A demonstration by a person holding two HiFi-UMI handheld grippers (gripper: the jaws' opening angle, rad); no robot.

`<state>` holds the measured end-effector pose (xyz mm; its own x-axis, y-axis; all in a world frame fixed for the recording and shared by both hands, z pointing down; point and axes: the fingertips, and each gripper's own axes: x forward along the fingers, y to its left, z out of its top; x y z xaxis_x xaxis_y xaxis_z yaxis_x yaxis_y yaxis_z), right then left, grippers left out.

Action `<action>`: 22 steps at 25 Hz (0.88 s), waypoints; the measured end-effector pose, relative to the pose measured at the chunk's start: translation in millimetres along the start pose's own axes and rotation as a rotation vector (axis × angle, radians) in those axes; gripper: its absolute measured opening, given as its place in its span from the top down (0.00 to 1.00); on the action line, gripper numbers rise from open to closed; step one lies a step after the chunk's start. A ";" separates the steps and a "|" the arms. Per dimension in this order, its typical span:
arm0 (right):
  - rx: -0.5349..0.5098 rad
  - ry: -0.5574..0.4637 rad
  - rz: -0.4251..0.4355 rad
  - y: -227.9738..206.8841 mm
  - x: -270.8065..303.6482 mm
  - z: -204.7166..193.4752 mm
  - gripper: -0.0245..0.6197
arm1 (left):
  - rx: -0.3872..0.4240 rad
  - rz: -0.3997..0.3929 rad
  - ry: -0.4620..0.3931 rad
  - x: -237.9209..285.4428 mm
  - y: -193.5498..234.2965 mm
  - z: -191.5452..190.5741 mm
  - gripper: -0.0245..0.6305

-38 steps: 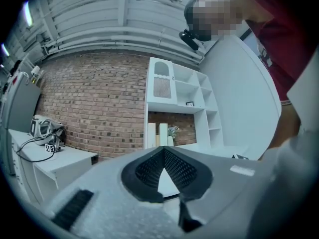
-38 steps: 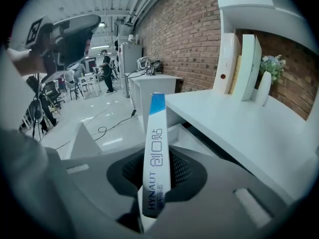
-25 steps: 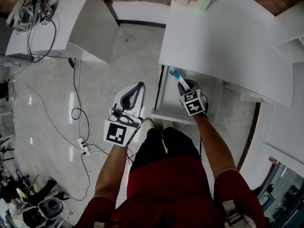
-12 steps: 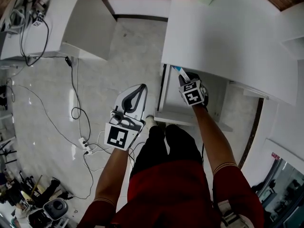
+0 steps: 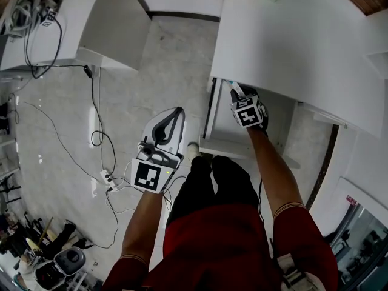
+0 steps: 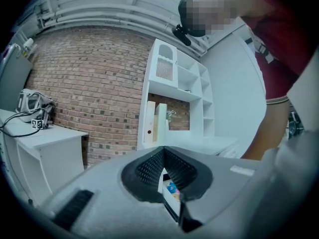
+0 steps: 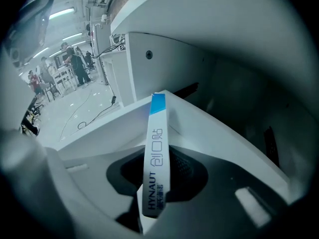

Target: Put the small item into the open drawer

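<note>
The small item is a narrow white box with a blue end [image 7: 156, 153], printed HYNAUT. It stands tilted between the jaws of my right gripper [image 7: 154, 195], which is shut on it; the jaws have just been opening slightly, with the box still between them. In the head view the right gripper [image 5: 238, 94] points down into the open white drawer [image 5: 225, 145] under the desk top [image 5: 291, 47], and only the box's tip [image 5: 235, 89] shows. My left gripper [image 5: 176, 111] hangs level over the floor beside the drawer, jaws together and holding nothing [image 6: 178, 207].
The drawer's white wall [image 7: 214, 128] lies just below the box. Cables and a power strip [image 5: 107, 179] trail on the floor at left. A second white table [image 5: 91, 17] stands at the upper left. My shoe [image 5: 193, 151] is near the drawer front.
Both grippers have sunk. The right one has carried the box lower, toward the drawer and closer under the desk edge, which now hides part of the box's blue end.
</note>
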<state>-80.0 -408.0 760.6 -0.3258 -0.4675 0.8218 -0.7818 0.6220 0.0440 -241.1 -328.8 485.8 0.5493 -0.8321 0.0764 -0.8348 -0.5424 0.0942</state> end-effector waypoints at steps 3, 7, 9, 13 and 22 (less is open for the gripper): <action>-0.011 -0.008 0.003 1.9 -0.2 -0.2 0.82 | -0.001 0.000 0.004 -1.8 -1.5 -1.3 0.96; -0.015 -0.016 0.014 2.6 -2.5 2.0 0.73 | -0.003 -0.006 0.006 -2.4 -4.2 -1.5 0.96; -0.019 -0.019 0.013 1.5 -5.9 3.4 0.71 | -0.004 -0.011 0.006 -1.9 -5.3 -0.9 0.96; -0.027 -0.024 0.004 -0.6 -18.3 3.2 0.69 | 0.002 -0.024 -0.007 0.8 -11.3 4.1 0.96; -0.050 -0.079 -0.030 -8.3 -83.6 9.7 0.67 | 0.006 -0.052 -0.017 -1.3 -30.8 19.1 0.96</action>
<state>-51.5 -380.2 686.0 -0.3447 -0.5331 0.7727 -0.7649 0.6366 0.0980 -216.8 -313.3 463.8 0.5916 -0.8044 0.0542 -0.8052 -0.5859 0.0916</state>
